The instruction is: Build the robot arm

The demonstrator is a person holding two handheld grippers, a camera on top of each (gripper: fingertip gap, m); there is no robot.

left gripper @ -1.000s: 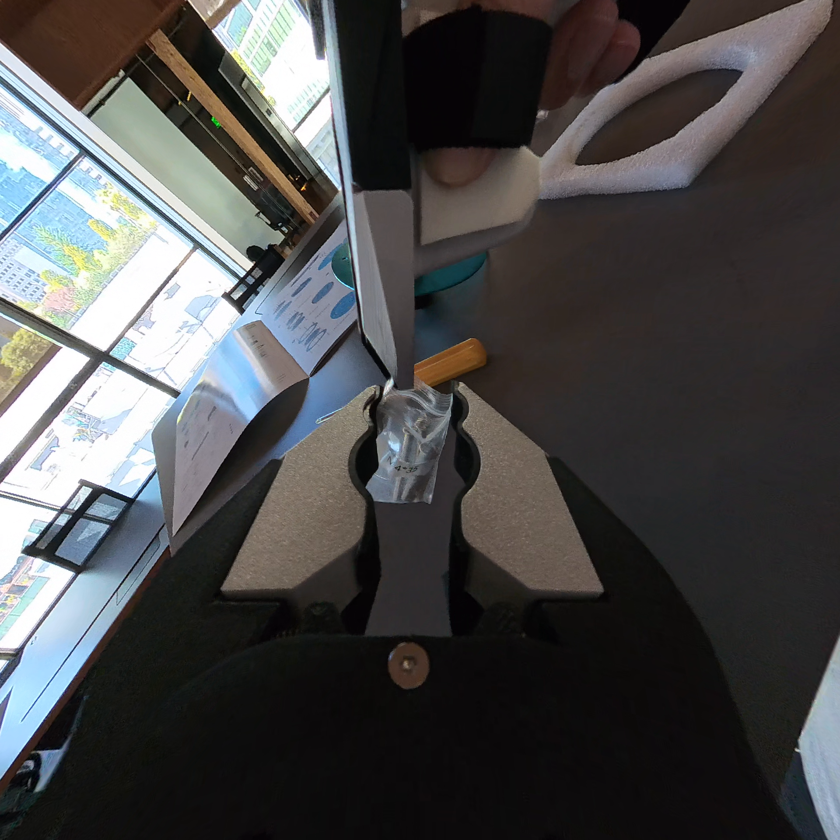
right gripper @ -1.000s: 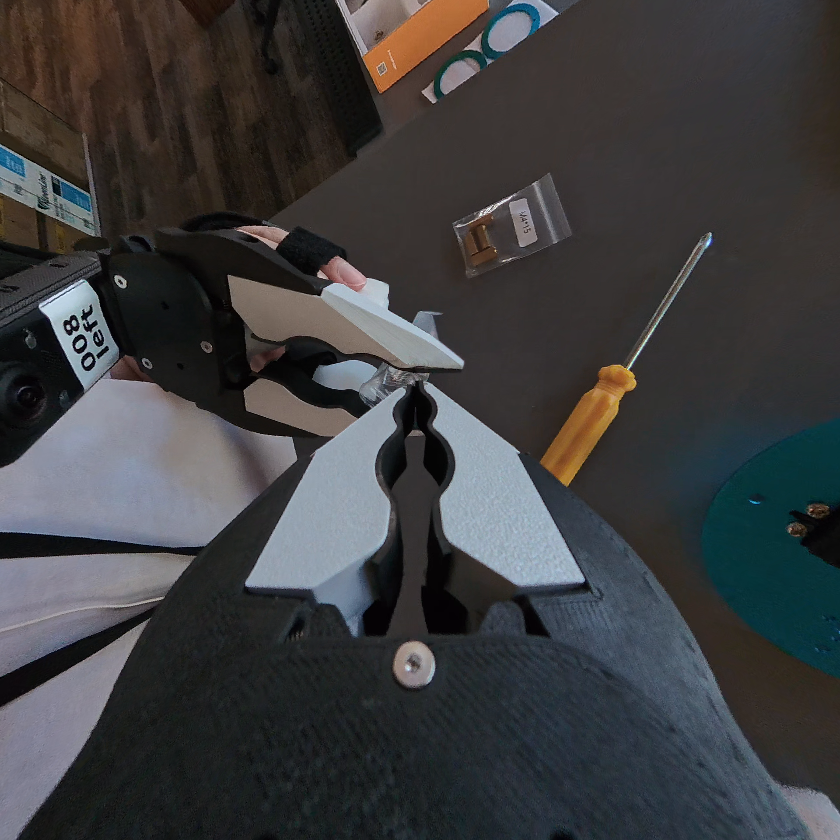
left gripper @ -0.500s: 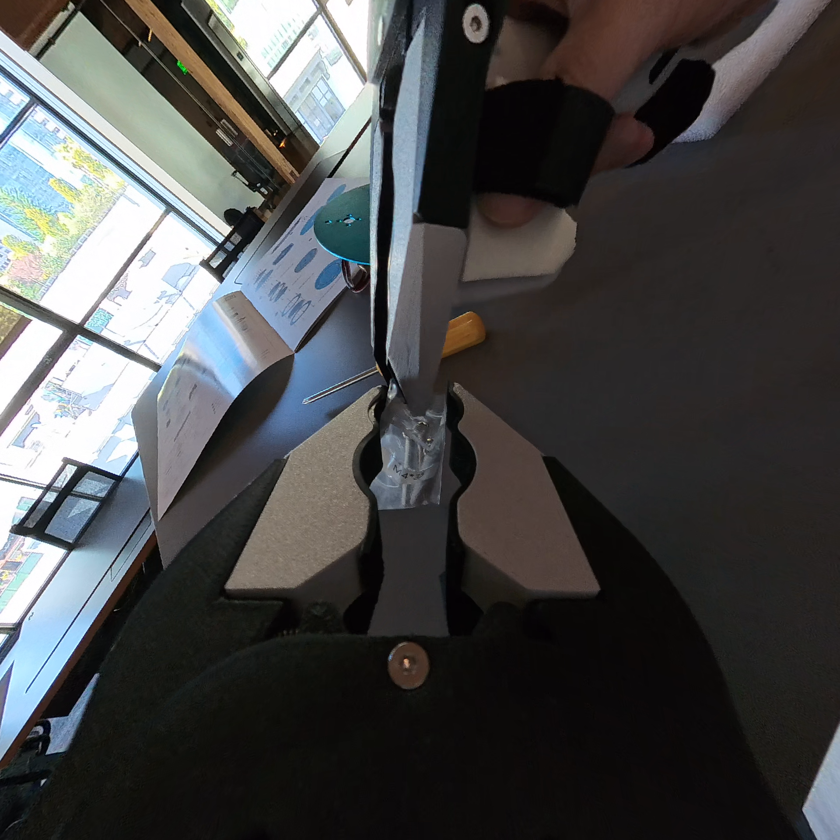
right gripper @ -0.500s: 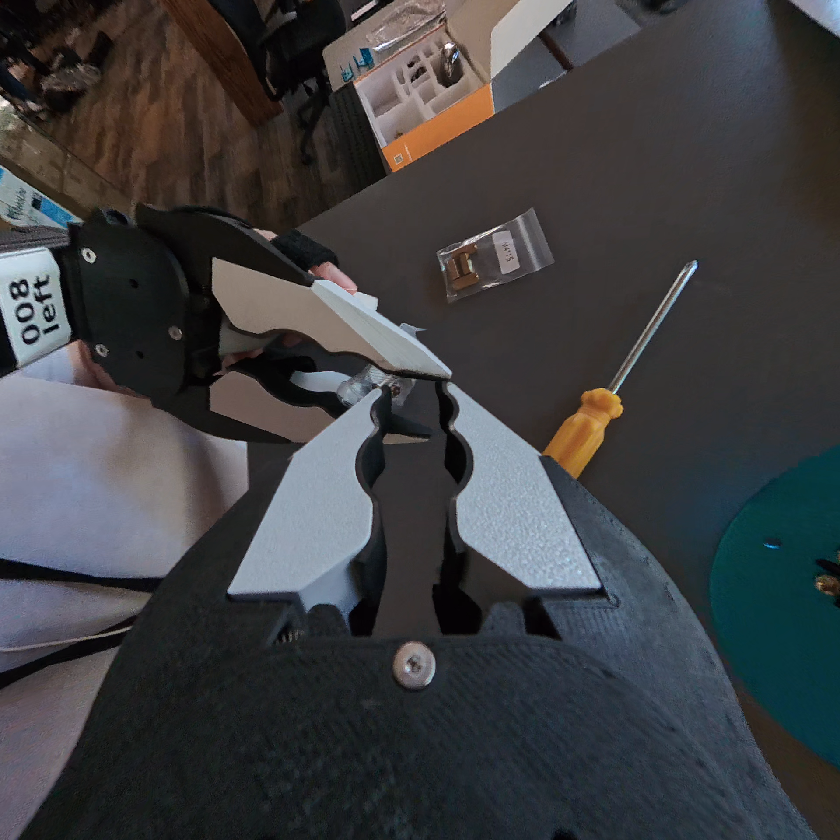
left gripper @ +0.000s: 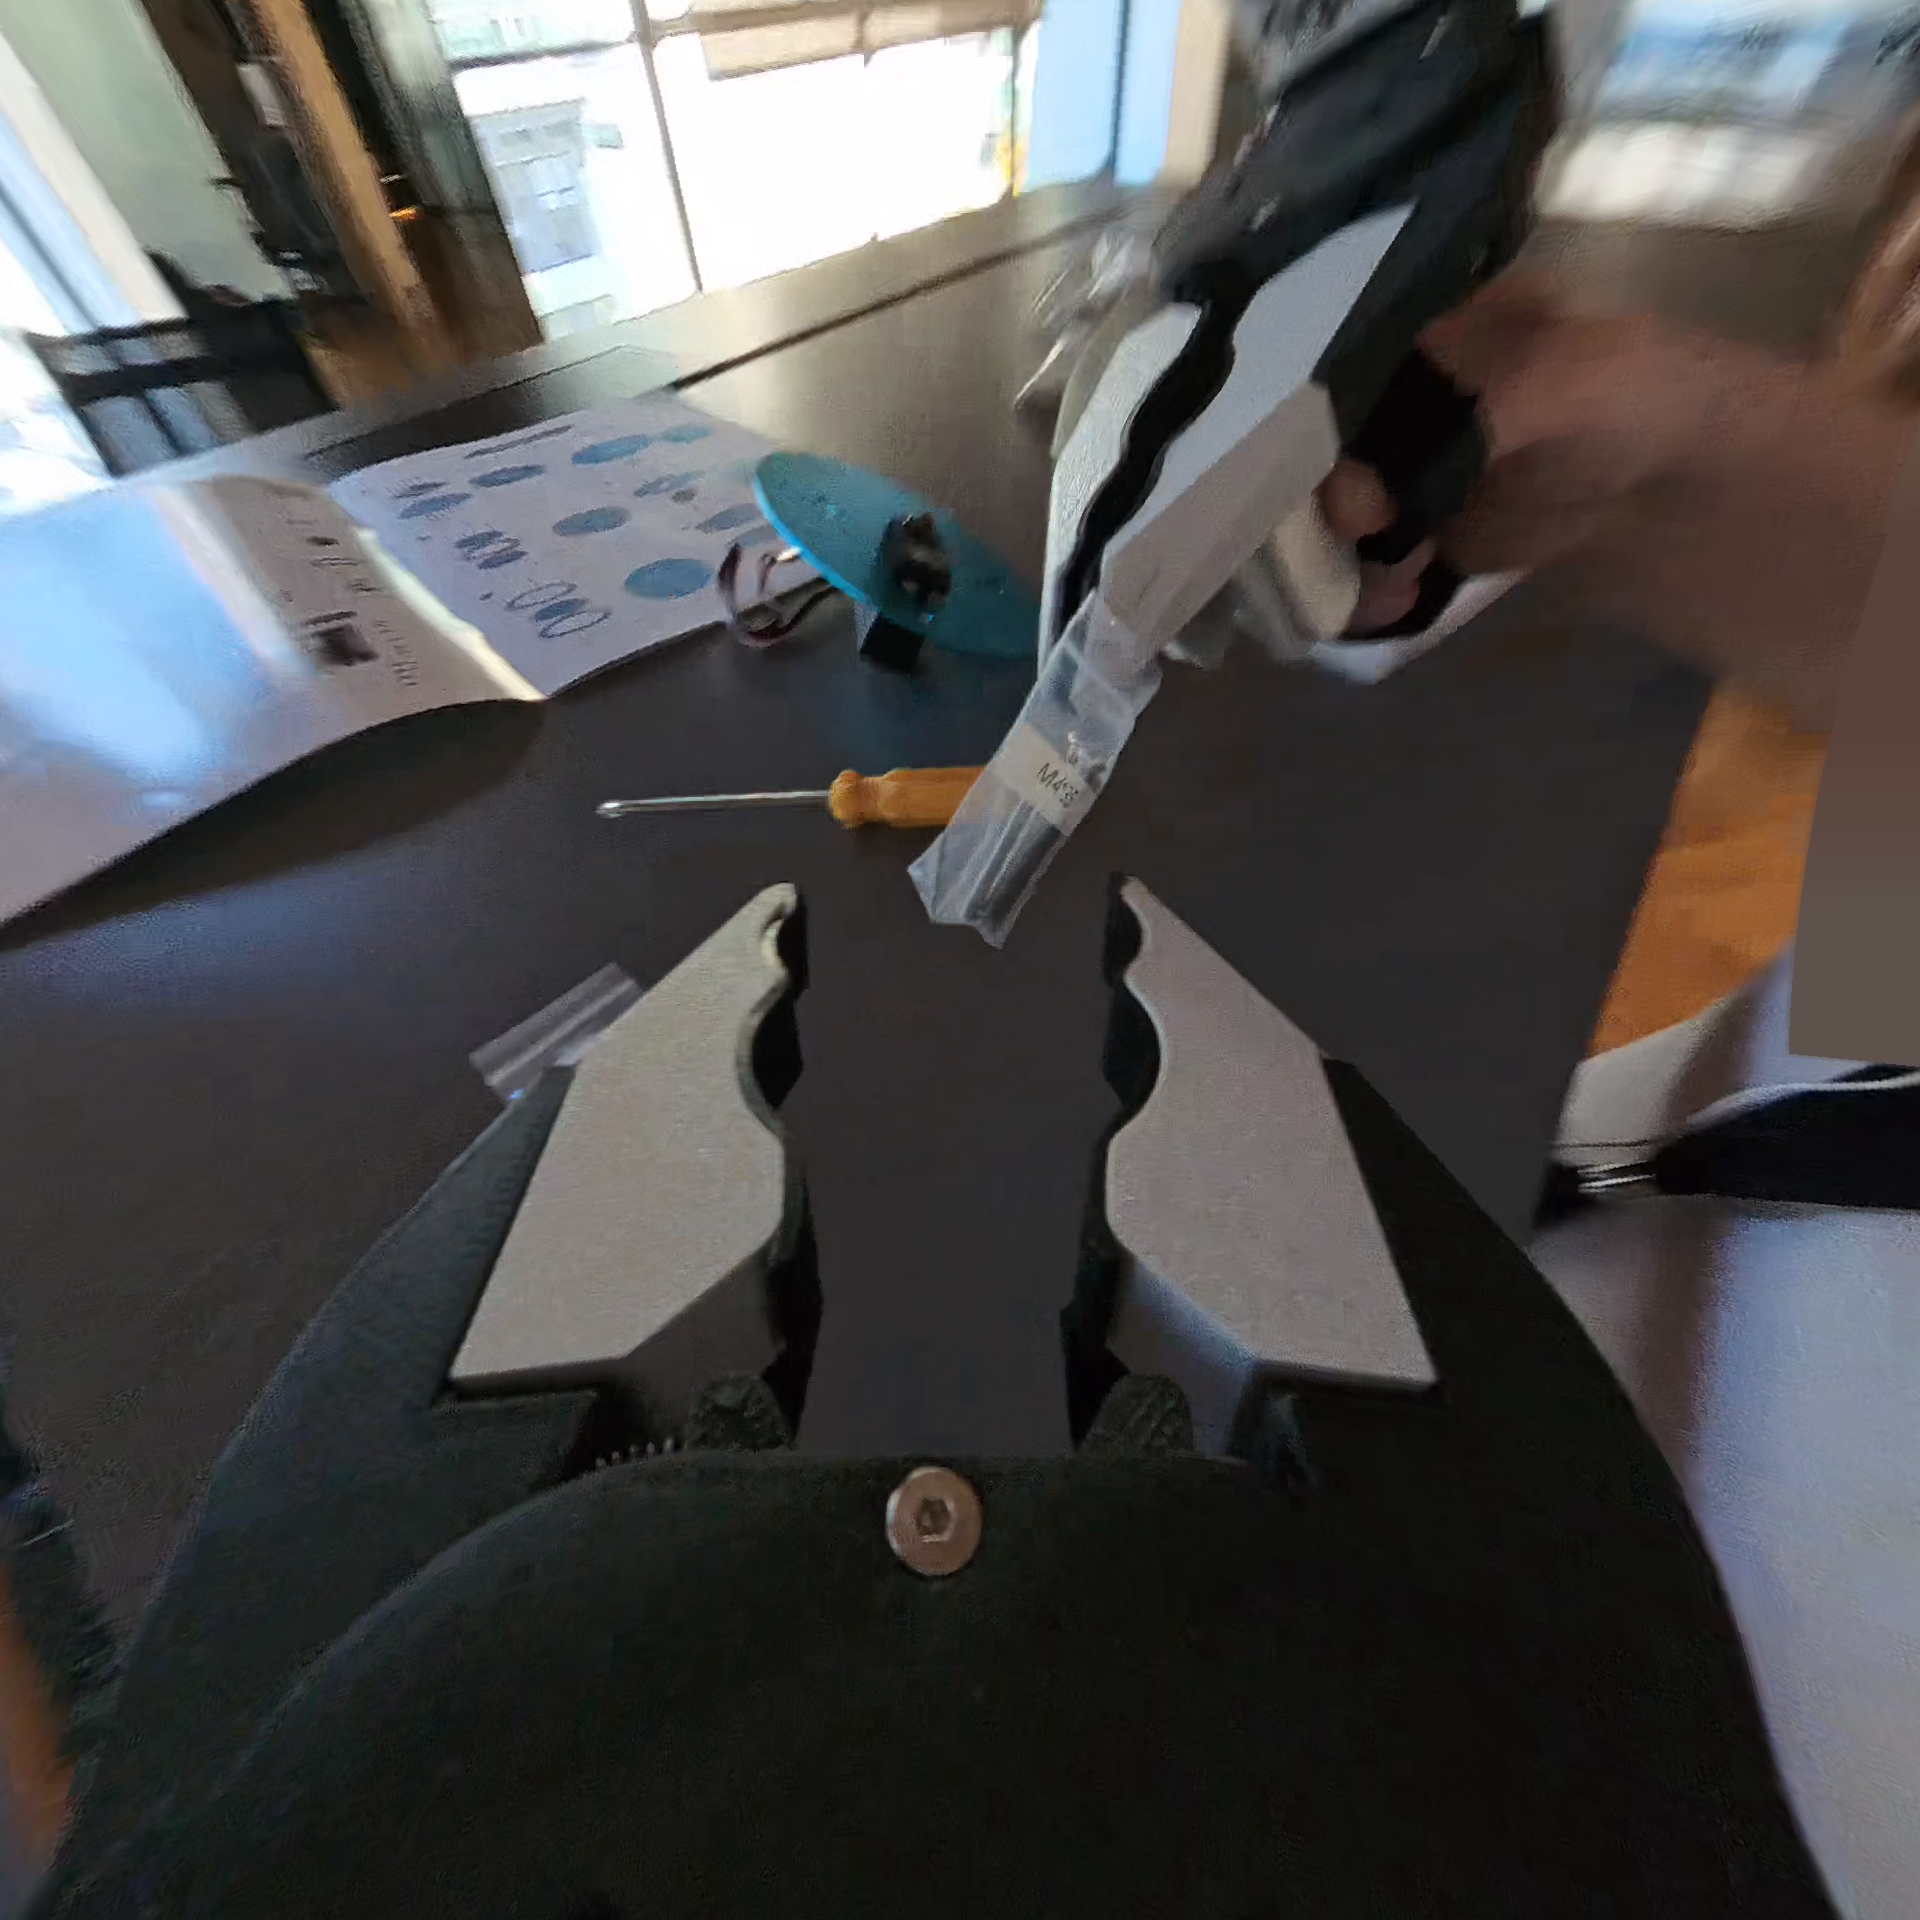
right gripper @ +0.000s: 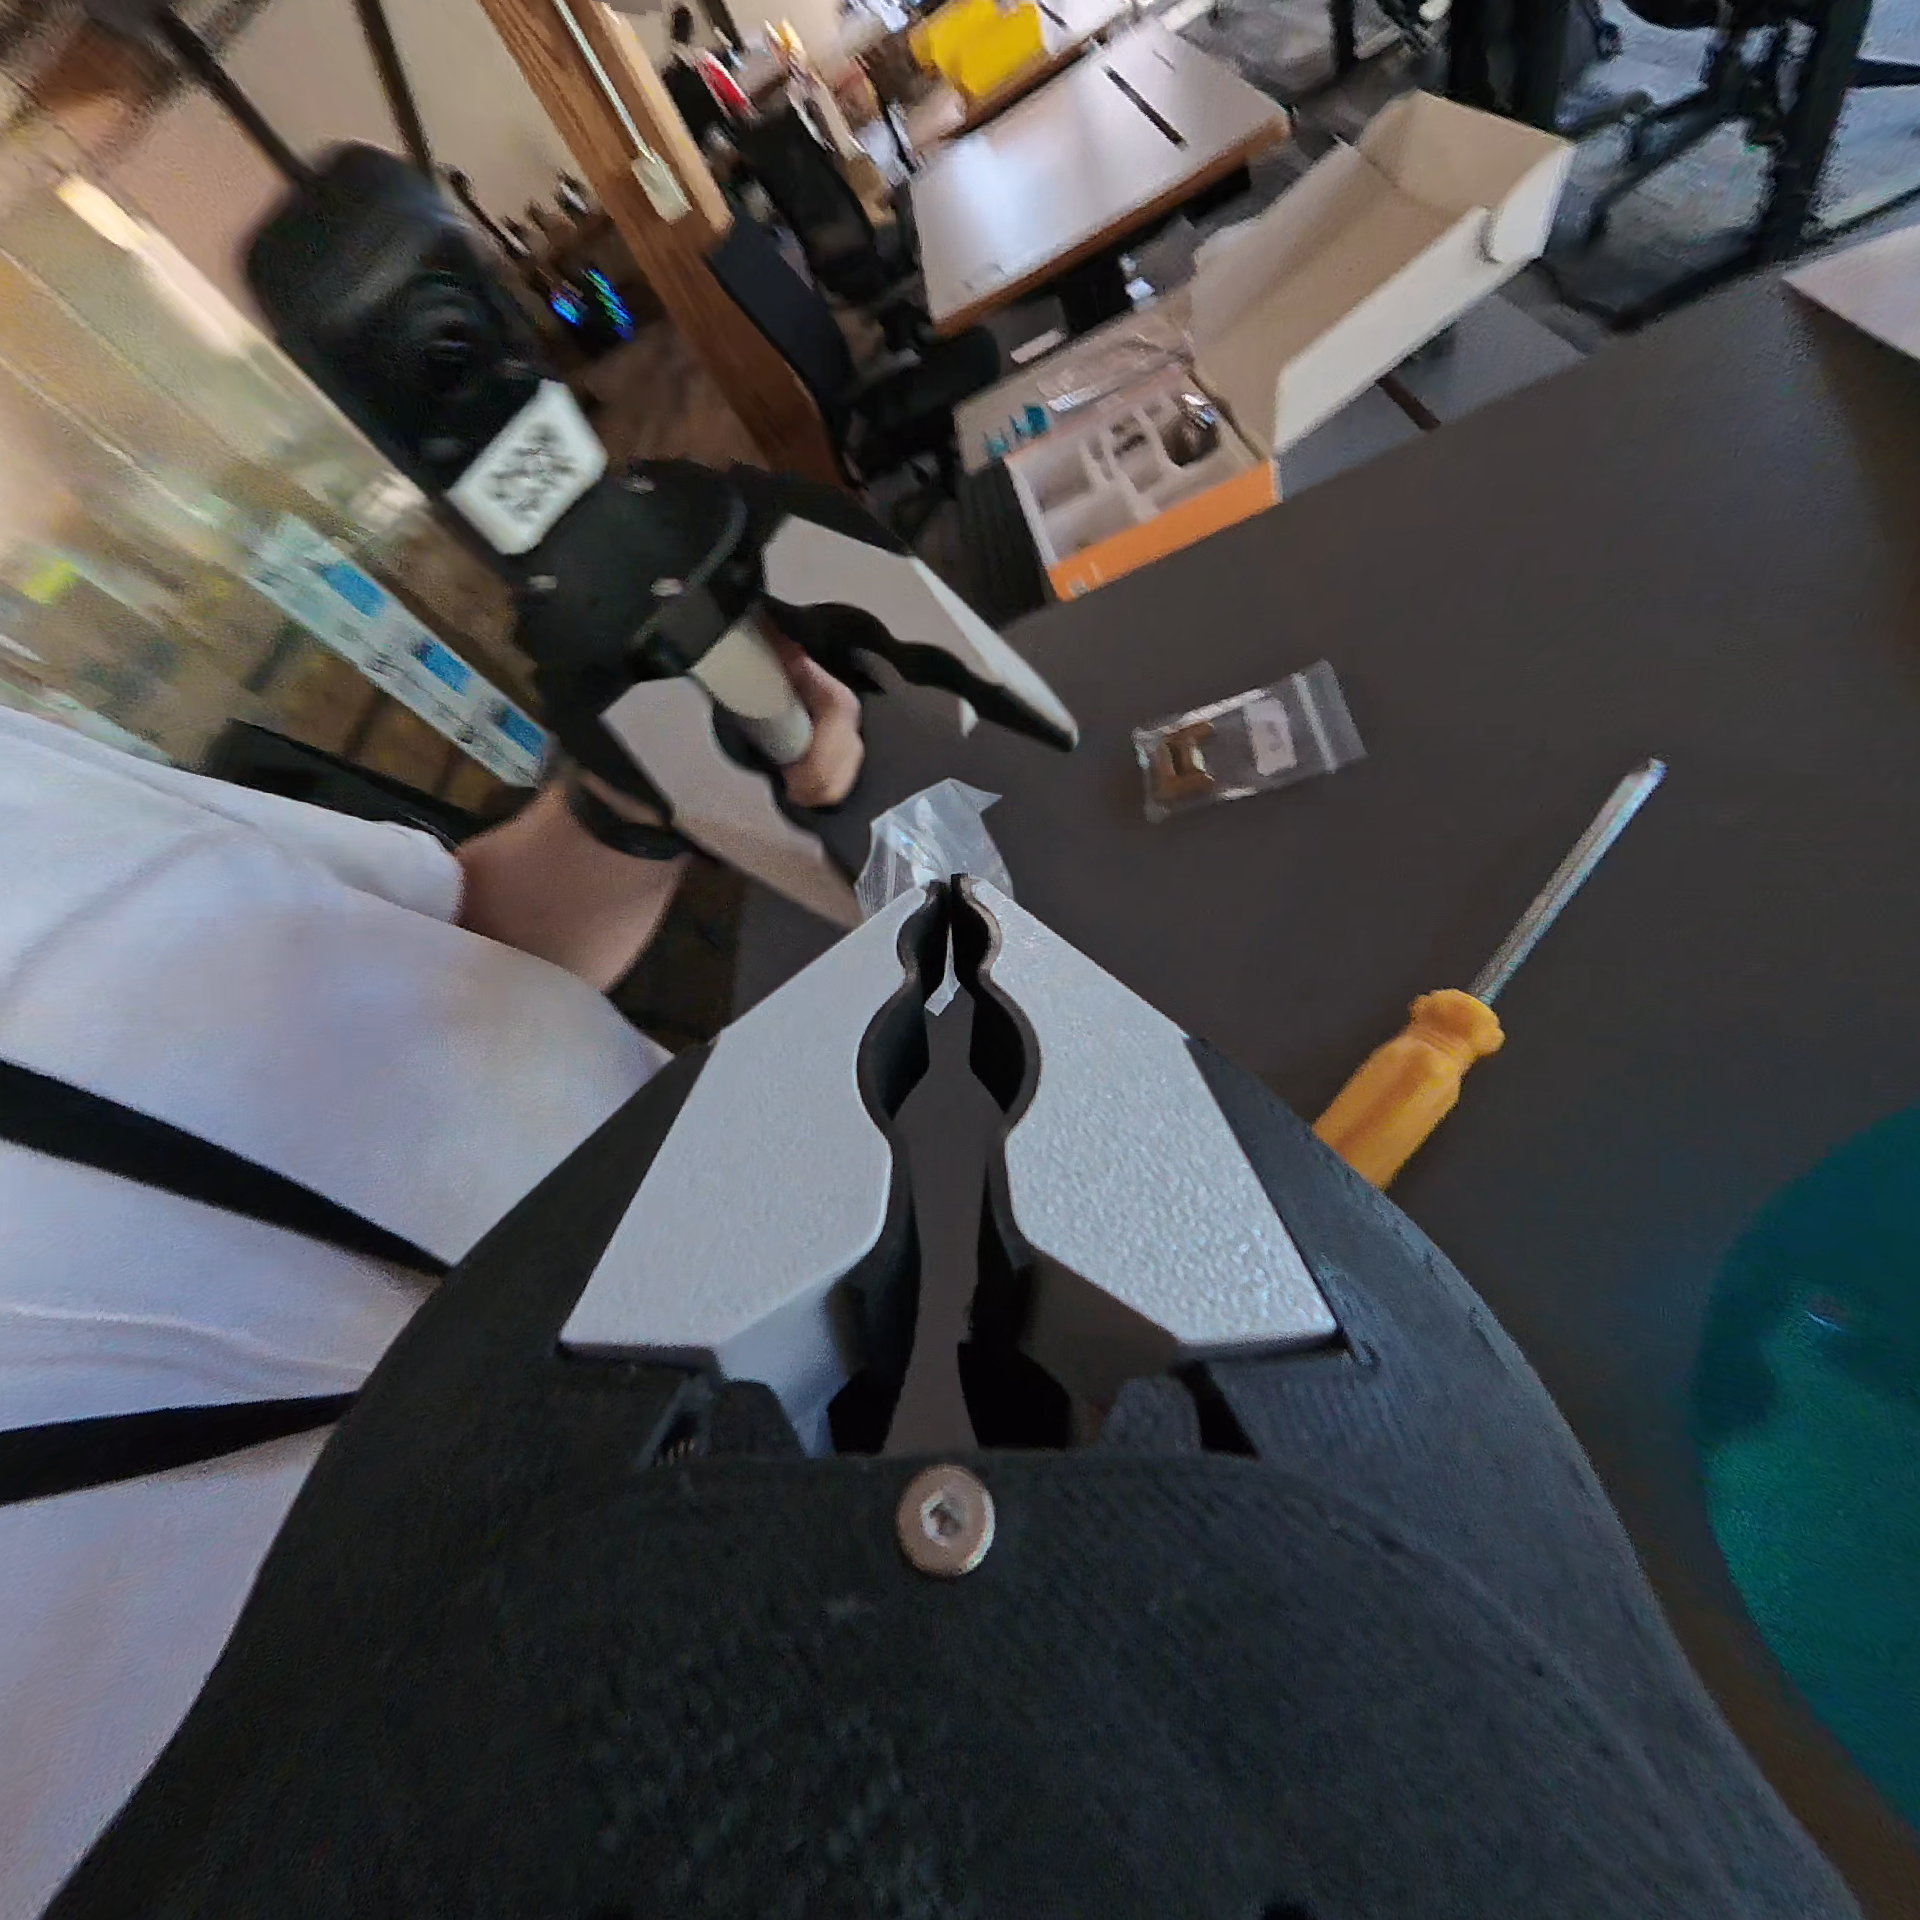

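My left gripper (left gripper: 956, 920) is open and empty above the dark table (left gripper: 312, 1039). My right gripper (right gripper: 954, 883) is shut on the top edge of a small clear plastic bag of screws (right gripper: 930, 836). In the left wrist view the bag (left gripper: 1023, 800) hangs from the right gripper (left gripper: 1101, 613), just beyond and above my open left fingertips. In the right wrist view the left gripper (right gripper: 997, 707) sits open just behind the bag, apart from it. A second clear bag with brass parts (right gripper: 1242, 738) lies flat on the table.
A yellow-handled screwdriver (right gripper: 1455, 1039) (left gripper: 904, 795) lies on the table. A teal disc (left gripper: 894, 561) (right gripper: 1818, 1403) with a small black part sits near an open booklet (left gripper: 447, 551). An open orange-and-white parts box (right gripper: 1153, 488) stands at the table's far edge. A clear bag corner (left gripper: 551, 1023) lies left of my left finger. My two grippers' fingertips are within a few centimetres of each other.
The left gripper let go of the screw bag, opened wide and pulled back. The right gripper closed on the bag's top edge and now holds it alone.
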